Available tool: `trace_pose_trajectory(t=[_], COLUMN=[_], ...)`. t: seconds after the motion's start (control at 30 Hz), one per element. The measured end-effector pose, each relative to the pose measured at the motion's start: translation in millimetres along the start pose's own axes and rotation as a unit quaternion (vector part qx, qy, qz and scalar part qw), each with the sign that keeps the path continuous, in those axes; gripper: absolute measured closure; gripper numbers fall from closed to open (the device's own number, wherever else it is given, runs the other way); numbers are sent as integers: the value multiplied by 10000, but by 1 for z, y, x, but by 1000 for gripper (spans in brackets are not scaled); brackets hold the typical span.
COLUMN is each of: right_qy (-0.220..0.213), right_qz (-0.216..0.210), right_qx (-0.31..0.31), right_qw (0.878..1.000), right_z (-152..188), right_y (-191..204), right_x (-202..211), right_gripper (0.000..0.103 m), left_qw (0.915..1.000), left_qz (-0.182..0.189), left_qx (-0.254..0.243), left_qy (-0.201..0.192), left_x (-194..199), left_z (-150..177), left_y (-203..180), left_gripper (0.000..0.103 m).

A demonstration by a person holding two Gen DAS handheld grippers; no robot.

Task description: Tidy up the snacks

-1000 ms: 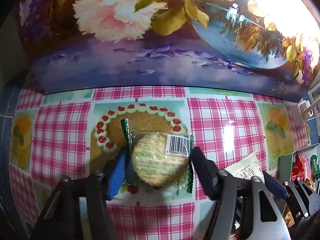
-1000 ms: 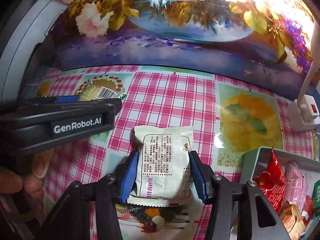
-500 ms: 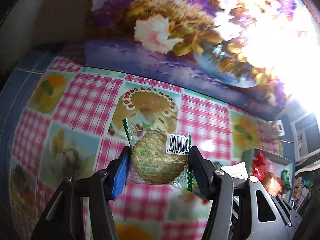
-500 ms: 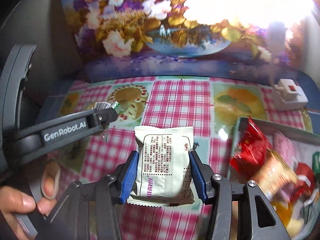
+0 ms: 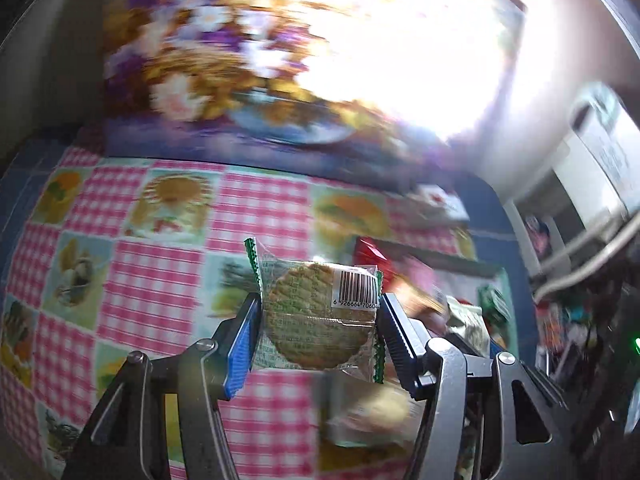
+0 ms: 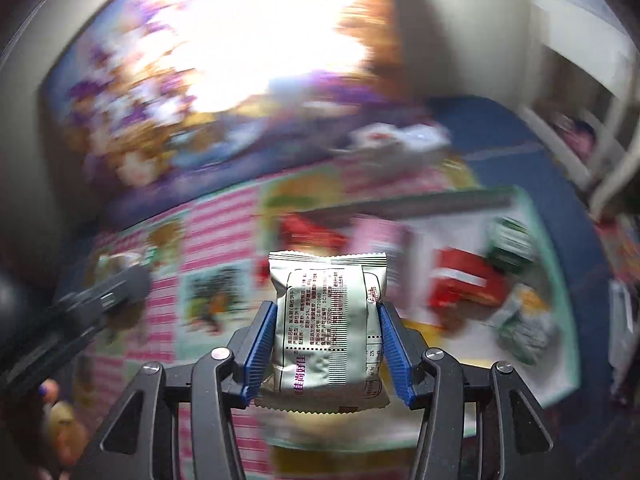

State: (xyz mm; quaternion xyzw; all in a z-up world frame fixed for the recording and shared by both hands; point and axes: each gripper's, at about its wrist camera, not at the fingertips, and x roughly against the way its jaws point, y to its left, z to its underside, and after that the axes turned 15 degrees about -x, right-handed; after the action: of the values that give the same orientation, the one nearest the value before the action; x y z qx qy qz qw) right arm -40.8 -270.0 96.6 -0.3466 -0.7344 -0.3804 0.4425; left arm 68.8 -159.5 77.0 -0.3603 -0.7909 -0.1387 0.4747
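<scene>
The biggest thing you see is the table, covered with a shiny pink checked tablecloth [image 5: 160,304] that has food pictures on it. Next is the snack tray [image 6: 556,280] at the right of the right wrist view, a flat box with a pale green rim, already holding a red packet [image 6: 464,284] and other blurry snacks. Your right gripper [image 6: 327,342] is pinching a silvery white snack pouch [image 6: 328,320] by its two sides, low in the middle of the frame and up off the table. It is puffy like a small pillow, with zigzag ends and tiny print on the back. Your left gripper [image 5: 318,330] is pinching a round biscuit in a clear wrapper [image 5: 316,320], low in the middle of the left wrist view, also in the air. The biscuit is flat and bumpy, the wrapper is thin and crinkly with green zigzag edges and a barcode sticker. The tray edge shows just to the right behind it. Both snacks look like they are on their way to the tray. Everything around is blurry, so slow down. Bring one hand over the tray at a time so the grippers do not bump. Go low over a bare spot, then let go softly. Do not squeeze the biscuit harder, since it could crack.
</scene>
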Motion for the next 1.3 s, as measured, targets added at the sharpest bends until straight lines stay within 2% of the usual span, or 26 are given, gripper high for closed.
trace_pose_trajectory(t=[0.17, 0.33, 0.4, 0.57, 0.73, 0.77, 0.83, 0.9, 0.93, 1.0, 1.3], right_qy=[51, 116, 152, 233, 251, 249, 211, 113, 78, 17, -260], right_qz=[184, 273, 265, 267, 282, 281, 272, 323, 342, 375, 285], right_qx=[-637, -930, -960, -985, -858, -834, -779, -723, -696, -597, -327], right_qw=[9978, 9952, 9949, 9945, 9956, 9958, 9964, 9968, 9970, 9975, 9987], right_z=[-15, -21, -22, -18, -15, -15, -14, -12, -11, -8, 16], right_y=[-57, -88, -93, -94, -88, -86, -83, -81, -80, -77, -63], right_x=[-8, -16, -20, -30, -33, -34, -32, -28, -27, -23, -5], right_gripper=[49, 48, 48, 47, 47, 46, 36, 14, 11, 3, 0], left_qw=[9980, 9950, 9947, 9950, 9965, 9971, 9979, 9988, 9990, 9987, 9929], left_qz=[239, 356, 361, 399, 403, 355, 269, 83, -19, -311, -1139], left_qx=[-540, -865, -870, -768, -589, -548, -473, -382, -354, -304, -153], left_qy=[240, 360, 420, 493, 446, 402, 346, 298, 283, 261, 288], left_x=[-23, -36, -40, -39, -32, -28, -23, -17, -16, -12, 2], left_z=[0, 1, 1, 4, 7, 7, 7, 10, 11, 15, 47], left_y=[-54, -84, -87, -80, -68, -63, -55, -45, -41, -30, 3], left_gripper=[42, 42, 40, 26, 25, 25, 25, 17, 10, 9, 2])
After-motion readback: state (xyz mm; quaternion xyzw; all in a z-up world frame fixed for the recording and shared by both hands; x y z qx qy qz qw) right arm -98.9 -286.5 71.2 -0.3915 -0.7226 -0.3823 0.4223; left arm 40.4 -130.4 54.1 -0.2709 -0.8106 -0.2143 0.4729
